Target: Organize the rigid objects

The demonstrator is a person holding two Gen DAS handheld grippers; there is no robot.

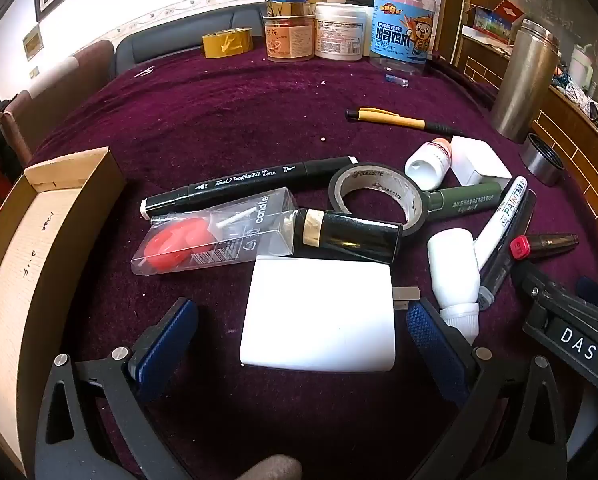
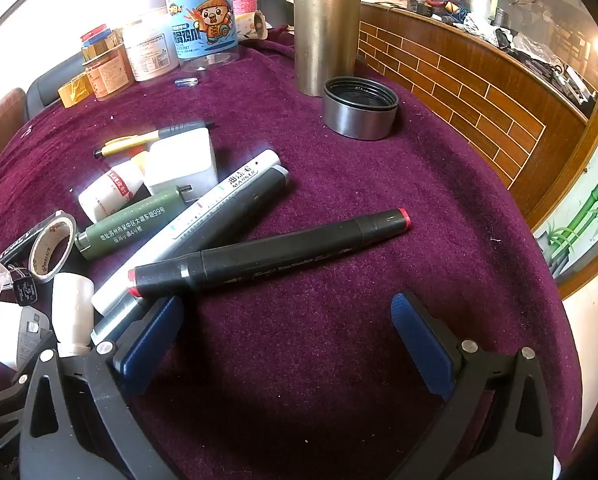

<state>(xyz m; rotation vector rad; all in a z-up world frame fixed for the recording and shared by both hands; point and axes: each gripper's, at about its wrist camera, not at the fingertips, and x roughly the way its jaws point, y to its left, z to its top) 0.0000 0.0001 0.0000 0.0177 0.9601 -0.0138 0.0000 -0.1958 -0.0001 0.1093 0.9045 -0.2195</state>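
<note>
My left gripper [image 1: 299,328] is open wide over a purple cloth, and a white charger [image 1: 319,316] lies flat between its blue pads without touching them. Beyond it lie a clear candle pack [image 1: 211,236], a black art marker [image 1: 251,184], a black tape roll [image 1: 375,196] and a white bottle [image 1: 455,272]. My right gripper [image 2: 287,320] is also open and holds nothing. A black marker with red ends [image 2: 271,258] lies just ahead of its fingers. A white paint marker [image 2: 195,232] and a green tube [image 2: 131,224] are piled to its left.
An open cardboard box [image 1: 39,240] stands at the left edge. Jars [image 1: 339,32] and a yellow tape roll [image 1: 227,42] line the back. A steel flask [image 2: 325,24] and its lid [image 2: 359,108] stand at the back right, near a wooden wall panel [image 2: 479,92].
</note>
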